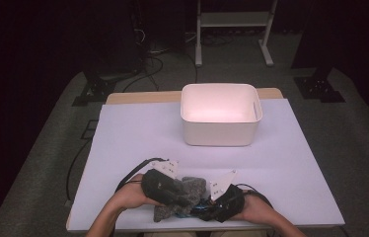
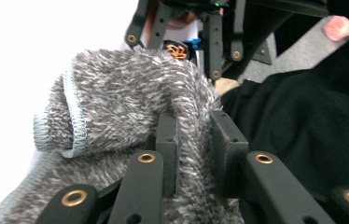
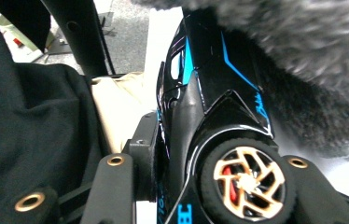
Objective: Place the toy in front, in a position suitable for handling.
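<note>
A grey fuzzy cloth (image 1: 193,184) lies bunched at the near edge of the table, between the person's two hands. My left gripper (image 1: 174,195) reaches into it from the left. In the left gripper view its jaws (image 2: 193,126) are shut on a fold of the cloth (image 2: 121,93). My right gripper (image 1: 208,205) comes in from the right at the cloth's edge. In the right gripper view its jaws (image 3: 219,154) clamp a black toy car (image 3: 214,79) with blue lines and a gold wheel; the left pad (image 3: 145,154) presses its side. The cloth (image 3: 312,42) drapes over the car's far end.
A white bin (image 1: 220,114) stands past the middle of the white-covered table (image 1: 138,133). Dark stands and a white frame (image 1: 232,19) are on the floor beyond. The person's dark clothing (image 3: 23,130) is close behind the table's near edge.
</note>
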The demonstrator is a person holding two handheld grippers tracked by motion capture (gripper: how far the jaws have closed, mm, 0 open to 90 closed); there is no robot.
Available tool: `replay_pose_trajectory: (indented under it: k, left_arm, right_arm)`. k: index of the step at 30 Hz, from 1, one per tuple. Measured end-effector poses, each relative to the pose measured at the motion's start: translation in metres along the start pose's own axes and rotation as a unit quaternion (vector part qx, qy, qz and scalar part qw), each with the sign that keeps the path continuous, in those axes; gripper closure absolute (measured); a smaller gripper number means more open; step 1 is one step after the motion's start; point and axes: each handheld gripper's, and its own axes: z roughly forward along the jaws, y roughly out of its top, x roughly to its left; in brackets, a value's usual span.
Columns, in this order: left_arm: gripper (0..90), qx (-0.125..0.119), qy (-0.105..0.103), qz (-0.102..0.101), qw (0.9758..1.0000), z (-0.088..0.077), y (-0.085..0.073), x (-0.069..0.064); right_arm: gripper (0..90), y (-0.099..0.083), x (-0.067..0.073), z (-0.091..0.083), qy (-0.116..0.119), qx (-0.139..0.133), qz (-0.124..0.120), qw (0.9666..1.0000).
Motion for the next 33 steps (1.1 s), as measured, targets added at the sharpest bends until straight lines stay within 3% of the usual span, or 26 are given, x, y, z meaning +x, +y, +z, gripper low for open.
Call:
replay_pose_trajectory:
  k: [6, 7, 10, 13, 14, 16, 19, 20, 22, 24, 25, 28, 33]
  left_arm:
    - [75.5, 0.010, 0.044, 0.010, 0.9989, -0.011, 0.011, 0.005]
    - [74.8, 0.019, 0.068, 0.013, 0.9974, -0.013, 0.016, 0.009]
    - [74.2, 0.036, 0.084, 0.014, 0.9958, -0.009, 0.019, 0.013]
    - [73.6, 0.046, 0.075, 0.017, 0.9960, 0.001, 0.018, 0.016]
    - [73.1, 0.043, 0.072, 0.017, 0.9964, 0.003, 0.018, 0.016]
    - [73.0, 0.042, 0.073, 0.016, 0.9964, 0.002, 0.018, 0.015]
    - [73.0, 0.042, 0.075, 0.015, 0.9962, 0.002, 0.017, 0.013]
    - [73.0, 0.044, 0.079, 0.019, 0.9957, 0.002, 0.017, 0.012]
    - [73.0, 0.044, 0.079, 0.019, 0.9957, 0.003, 0.018, 0.012]
    - [73.0, 0.049, 0.084, 0.022, 0.9950, 0.003, 0.020, 0.012]
    - [72.9, 0.052, 0.086, 0.025, 0.9947, 0.003, 0.021, 0.011]
    - [72.9, 0.057, 0.089, 0.033, 0.9939, 0.005, 0.026, 0.007]
    - [72.4, 0.066, 0.089, 0.050, 0.9926, 0.016, 0.040, 0.004]
  right_arm:
    - [56.1, 0.007, -0.009, -0.010, -0.038, 0.006, -0.019, 0.9991]
    - [56.1, 0.009, -0.016, -0.014, -0.046, 0.005, -0.018, 0.9988]
    - [56.0, 0.007, -0.024, -0.014, -0.060, 0.015, -0.014, 0.9980]
    - [54.9, -0.002, -0.031, -0.010, -0.045, 0.009, 0.012, 0.9989]
    - [51.9, -0.006, -0.031, -0.011, -0.046, -0.004, 0.019, 0.9987]
    - [41.2, -0.010, -0.030, -0.013, -0.037, -0.004, 0.041, 0.9985]
    - [38.3, -0.017, -0.024, -0.021, -0.049, 0.002, 0.046, 0.9977]
    - [38.1, -0.023, -0.020, -0.030, -0.060, -0.014, 0.050, 0.9968]
    - [38.6, -0.028, -0.017, -0.037, -0.065, -0.036, 0.063, 0.9952]
    - [40.1, -0.030, -0.016, -0.039, -0.072, -0.041, 0.064, 0.9945]
    - [46.6, -0.032, -0.015, -0.042, -0.080, -0.051, 0.064, 0.9935]
    - [54.6, -0.032, -0.014, -0.043, -0.092, -0.058, 0.062, 0.9922]
    - [55.2, -0.032, -0.012, -0.043, -0.096, -0.060, 0.052, 0.9923]
